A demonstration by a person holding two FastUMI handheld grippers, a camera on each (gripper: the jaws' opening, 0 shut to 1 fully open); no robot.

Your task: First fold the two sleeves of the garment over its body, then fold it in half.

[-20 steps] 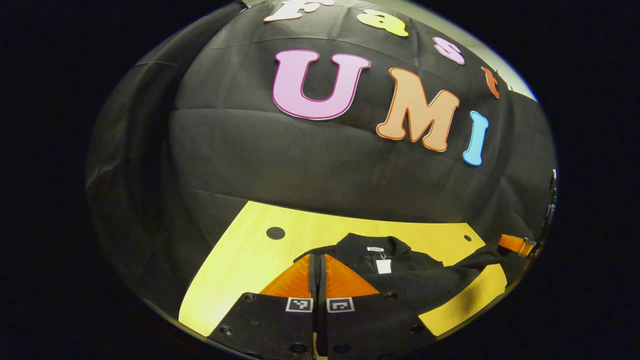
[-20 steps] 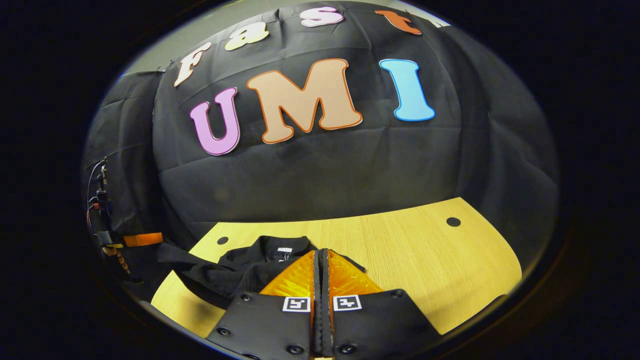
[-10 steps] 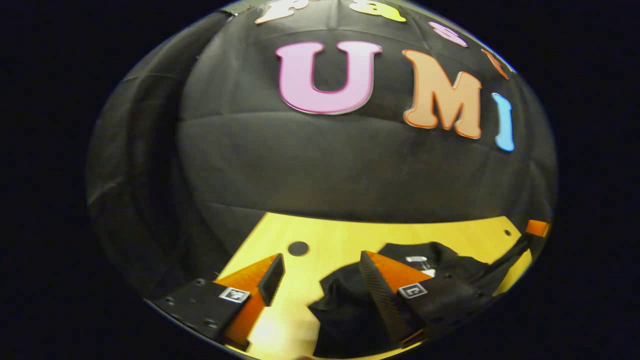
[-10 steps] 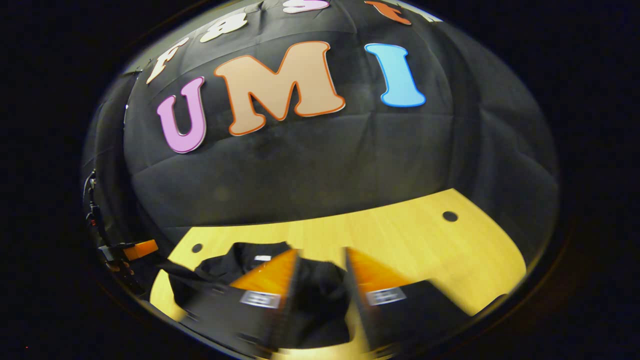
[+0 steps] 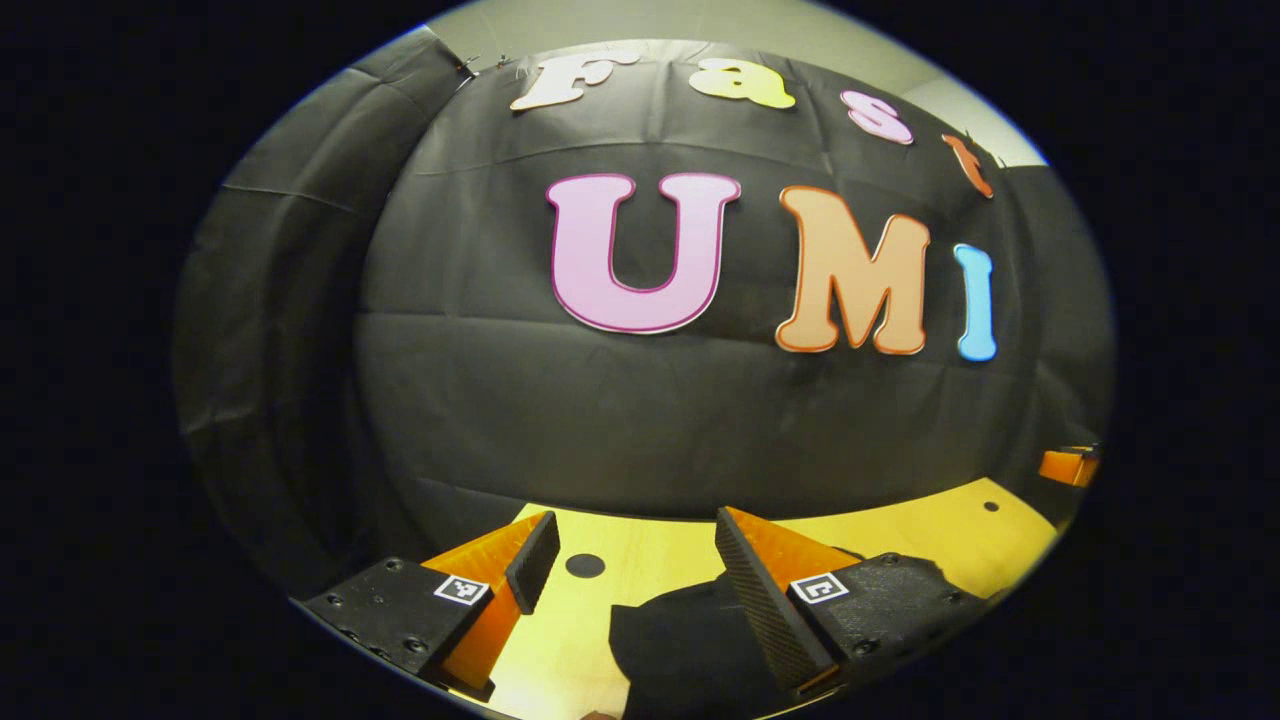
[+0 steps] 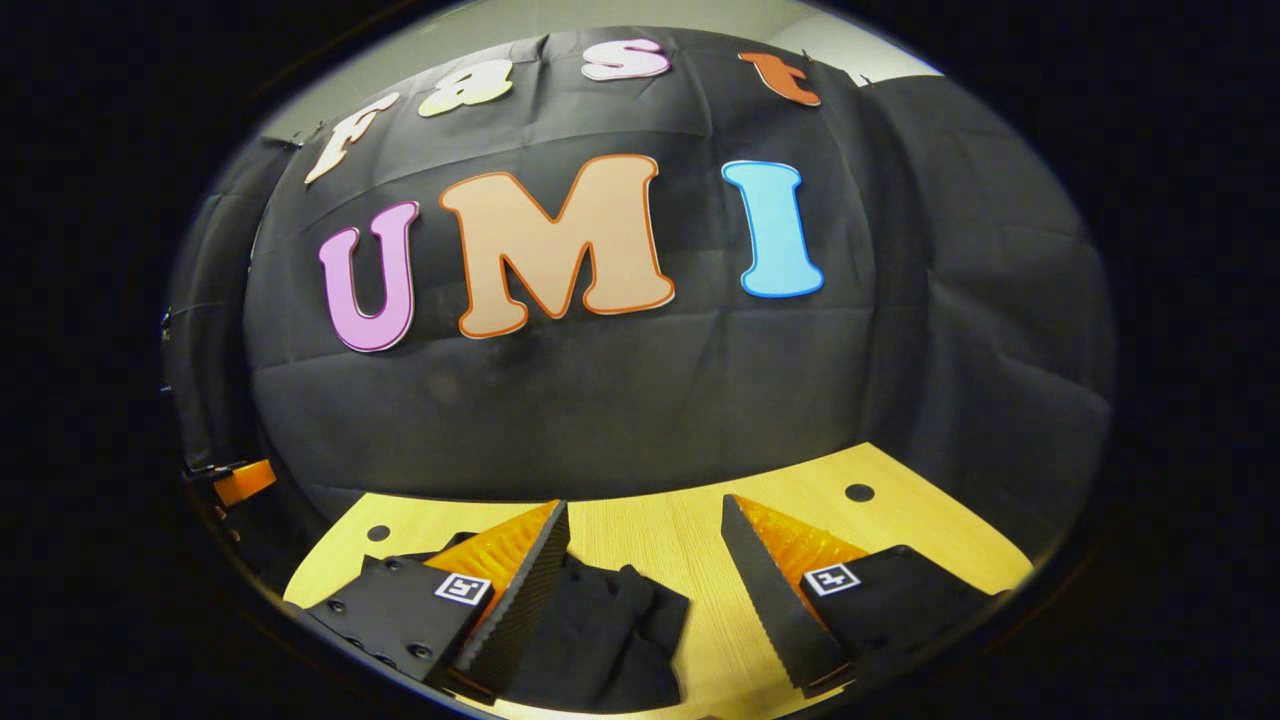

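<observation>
The black garment (image 5: 680,650) lies bunched on the light wooden table (image 5: 640,560); in the left gripper view its edge shows low between and under my fingers. My left gripper (image 5: 635,545) is open above the table with nothing between its fingers. In the right gripper view the black garment (image 6: 600,640) lies folded below and just right of the left-hand finger. My right gripper (image 6: 645,530) is open too, holding nothing. The other gripper's tip shows far off at the right edge (image 5: 1068,466) of the left gripper view and at the left edge (image 6: 243,482) of the right gripper view.
The table has round holes (image 5: 585,565) (image 6: 858,492) near its back corners. The black cloth wall (image 5: 640,400) rises straight behind the table's far edge. Bare wood stretches right of the garment (image 6: 900,520) in the right gripper view.
Both grippers were shut on the garment a second ago, then opened and let it drop. Since then both have lifted and tilted back, so less of the garment shows.
</observation>
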